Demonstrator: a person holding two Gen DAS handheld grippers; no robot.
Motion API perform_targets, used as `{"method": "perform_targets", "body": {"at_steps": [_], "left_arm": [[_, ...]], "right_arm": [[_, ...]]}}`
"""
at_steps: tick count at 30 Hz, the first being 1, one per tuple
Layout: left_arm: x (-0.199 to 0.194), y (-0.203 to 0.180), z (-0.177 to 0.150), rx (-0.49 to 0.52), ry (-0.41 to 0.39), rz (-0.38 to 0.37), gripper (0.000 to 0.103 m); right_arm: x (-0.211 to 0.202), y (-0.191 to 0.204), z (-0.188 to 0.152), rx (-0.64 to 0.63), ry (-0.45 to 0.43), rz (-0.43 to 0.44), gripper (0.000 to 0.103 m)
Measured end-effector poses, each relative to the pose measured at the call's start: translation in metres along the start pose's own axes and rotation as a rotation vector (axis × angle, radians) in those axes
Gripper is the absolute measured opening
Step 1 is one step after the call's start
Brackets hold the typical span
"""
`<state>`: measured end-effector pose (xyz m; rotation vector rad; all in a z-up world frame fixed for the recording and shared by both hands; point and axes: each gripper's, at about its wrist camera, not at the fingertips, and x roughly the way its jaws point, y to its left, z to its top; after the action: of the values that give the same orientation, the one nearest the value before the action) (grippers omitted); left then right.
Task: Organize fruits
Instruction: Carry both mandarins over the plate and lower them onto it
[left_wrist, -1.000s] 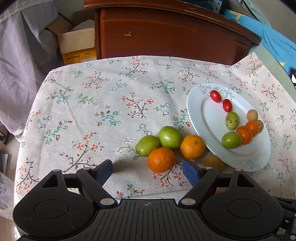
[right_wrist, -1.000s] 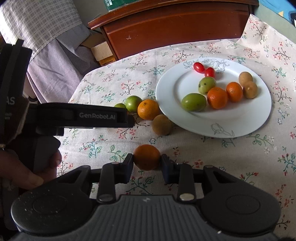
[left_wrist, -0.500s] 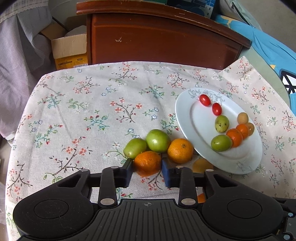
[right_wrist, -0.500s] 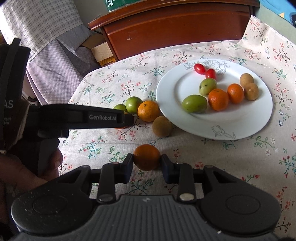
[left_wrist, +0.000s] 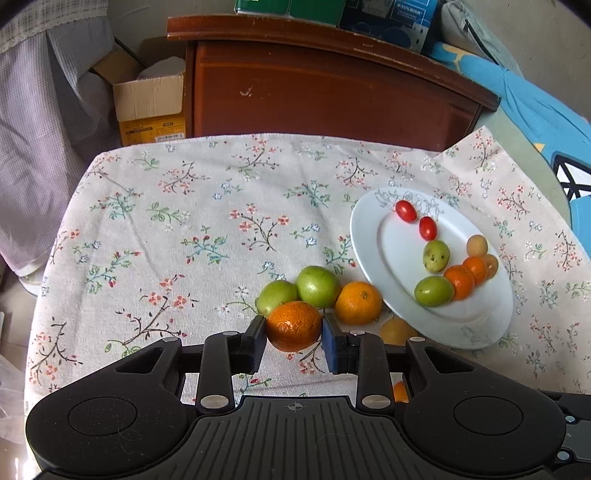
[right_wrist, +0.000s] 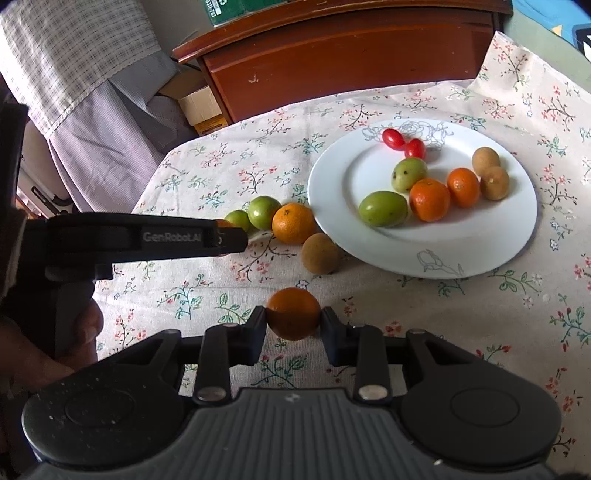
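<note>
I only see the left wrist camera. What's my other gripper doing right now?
Observer: The right gripper is shut on an orange; its fingers press it from both sides.
Child: Is that orange on the plate yet?
Observer: No. It sits over the tablecloth, short of the near rim of the plate.

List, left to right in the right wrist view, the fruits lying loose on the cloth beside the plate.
Small green fruit → bigger green fruit → orange → brown fruit.
</note>
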<state>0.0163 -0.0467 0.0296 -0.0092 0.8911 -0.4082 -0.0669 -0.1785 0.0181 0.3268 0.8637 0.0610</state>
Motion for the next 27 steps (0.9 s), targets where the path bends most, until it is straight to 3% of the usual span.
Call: {"method": "perform_targets", "body": {"at_steps": [16,27], "left_arm": [[-0.028,-0.019,0.012,0.043,-0.080,-0.040,0.029],[-0.056,-0.040,0.041,0.074,-0.169,-0.112,0.029]], "right_arm": [[-0.025,-0.011,0.022,0.038,-0.095,-0.006,0.032],[-0.068,-0.039,0.071,0.128,-0.248,-0.032,0.032]]}}
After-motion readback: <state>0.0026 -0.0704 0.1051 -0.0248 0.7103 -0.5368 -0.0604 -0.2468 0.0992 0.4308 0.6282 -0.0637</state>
